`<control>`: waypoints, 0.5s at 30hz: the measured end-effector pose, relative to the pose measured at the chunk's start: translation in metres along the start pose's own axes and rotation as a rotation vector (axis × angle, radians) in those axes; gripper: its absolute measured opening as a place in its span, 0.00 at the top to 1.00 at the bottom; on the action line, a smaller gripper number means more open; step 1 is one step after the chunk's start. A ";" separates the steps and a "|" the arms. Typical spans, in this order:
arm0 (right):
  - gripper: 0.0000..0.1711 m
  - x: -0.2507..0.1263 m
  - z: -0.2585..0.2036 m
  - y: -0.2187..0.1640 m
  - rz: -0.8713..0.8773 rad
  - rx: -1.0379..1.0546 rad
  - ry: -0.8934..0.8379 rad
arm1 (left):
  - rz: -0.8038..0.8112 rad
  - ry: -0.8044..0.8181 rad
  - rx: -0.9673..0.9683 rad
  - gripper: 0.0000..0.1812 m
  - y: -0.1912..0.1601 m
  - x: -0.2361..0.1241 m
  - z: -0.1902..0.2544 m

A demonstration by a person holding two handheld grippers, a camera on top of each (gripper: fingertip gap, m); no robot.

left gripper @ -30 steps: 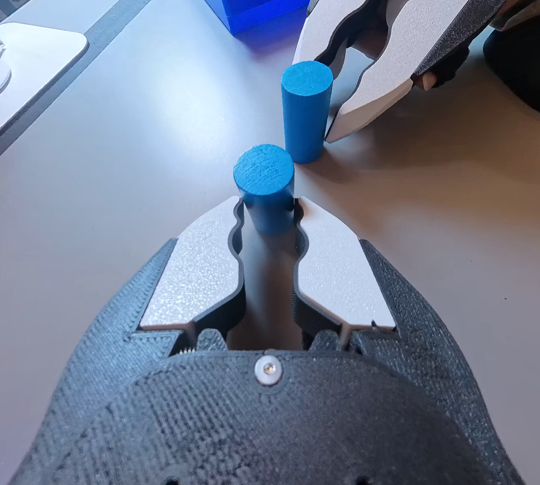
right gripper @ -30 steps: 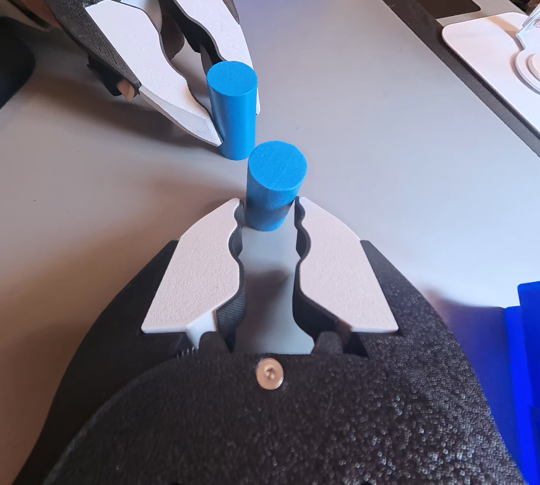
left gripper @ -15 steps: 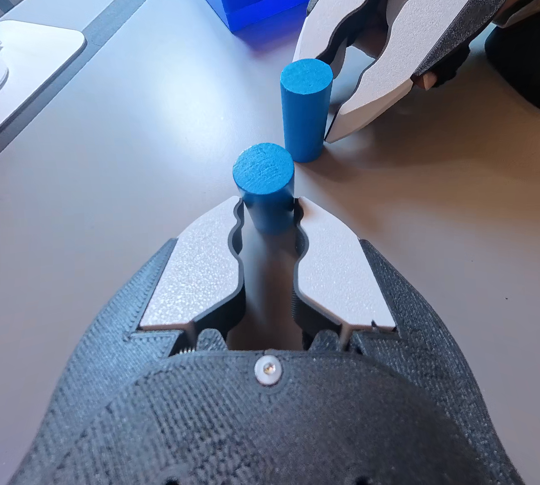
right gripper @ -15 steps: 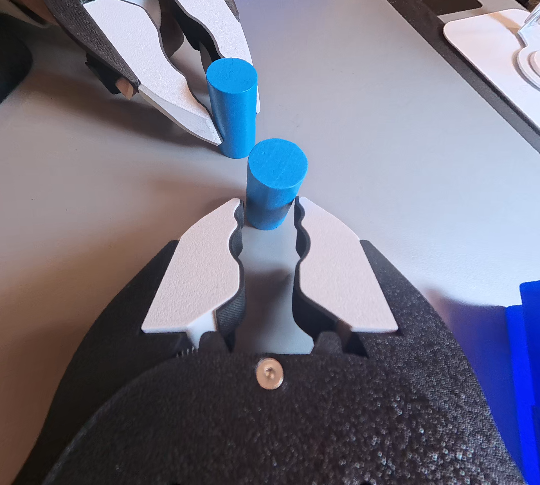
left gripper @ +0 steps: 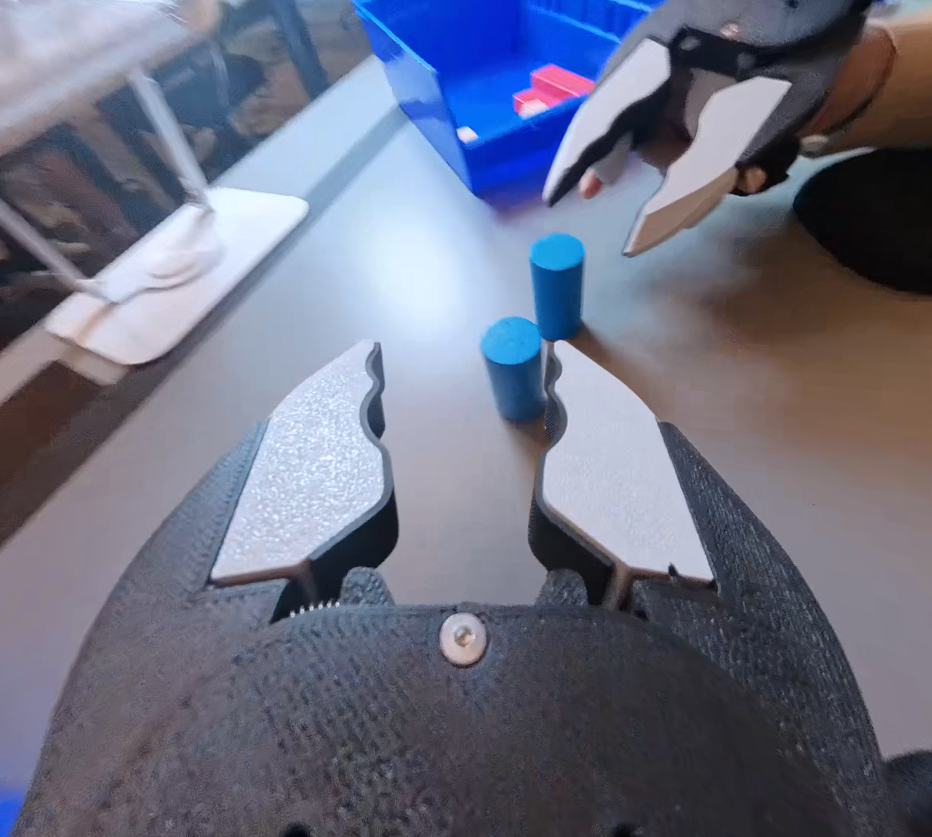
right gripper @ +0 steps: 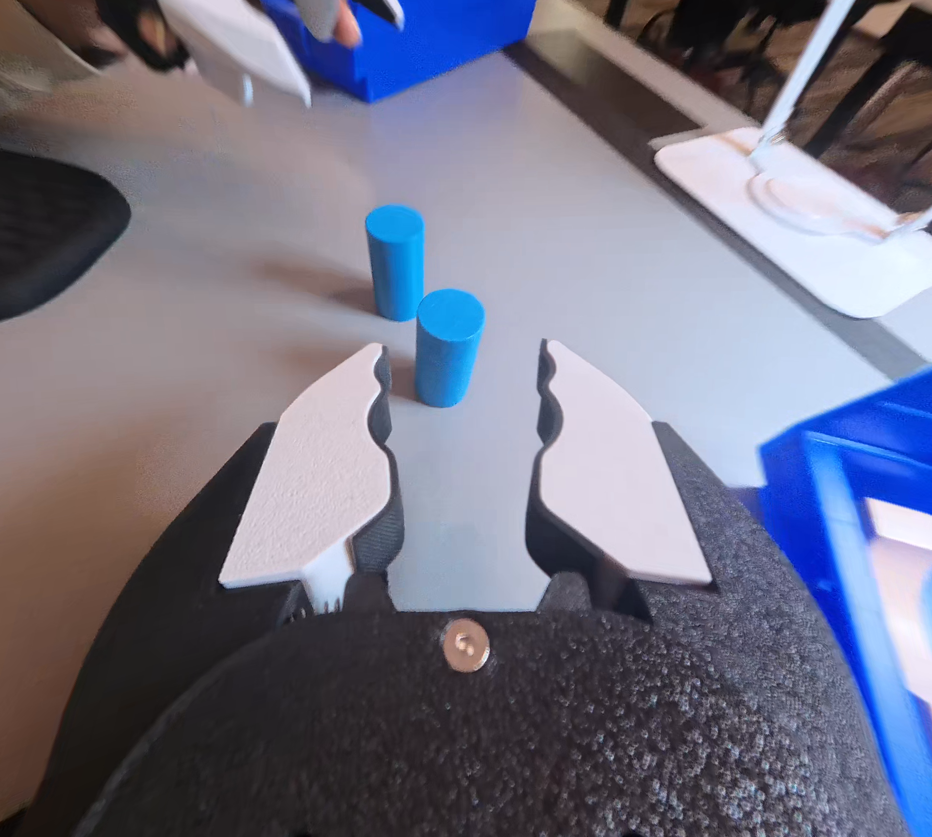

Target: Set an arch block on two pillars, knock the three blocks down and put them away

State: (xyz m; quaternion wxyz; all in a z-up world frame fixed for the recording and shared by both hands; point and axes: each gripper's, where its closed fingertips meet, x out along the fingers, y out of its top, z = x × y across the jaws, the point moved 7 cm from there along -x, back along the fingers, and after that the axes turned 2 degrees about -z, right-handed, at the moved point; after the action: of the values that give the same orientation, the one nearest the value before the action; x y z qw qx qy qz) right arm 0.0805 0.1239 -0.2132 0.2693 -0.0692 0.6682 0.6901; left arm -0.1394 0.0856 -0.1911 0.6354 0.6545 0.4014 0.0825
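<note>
Two blue cylinder pillars stand upright and close together on the grey table. In the left wrist view the near pillar stands just beyond my left gripper, by its right fingertip. The left gripper is open and empty. The far pillar stands below my right gripper, which is raised and open. In the right wrist view my right gripper is open, with its pillar just past the tips. The other pillar stands behind it, and the left gripper is raised and open. I see no arch block outside the bins.
A blue bin holding pink blocks stands behind the pillars. A second blue bin is at the right of the right wrist view. A white stand base sits on the neighbouring surface. A dark round object lies by the table's side.
Both grippers have opened, let go of their pillars, and pulled back and up. The two pillars stay upright where they were set.
</note>
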 end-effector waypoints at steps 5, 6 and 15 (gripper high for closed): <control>0.66 -0.040 0.011 0.015 0.131 0.035 -0.067 | -0.177 0.398 -0.159 0.67 0.014 -0.119 -0.089; 0.66 -0.042 0.012 0.015 0.141 0.047 -0.063 | -0.258 0.460 -0.218 0.68 0.005 -0.142 -0.110; 0.68 -0.036 0.007 0.007 0.081 0.002 -0.050 | -1.069 0.246 -0.240 0.74 -0.113 -0.186 -0.193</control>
State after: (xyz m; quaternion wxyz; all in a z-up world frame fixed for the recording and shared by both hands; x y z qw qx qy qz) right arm 0.1094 0.1206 -0.1900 0.2579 -0.0248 0.6642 0.7012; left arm -0.4297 0.1020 -0.1830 0.6073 0.2688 0.7362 -0.1302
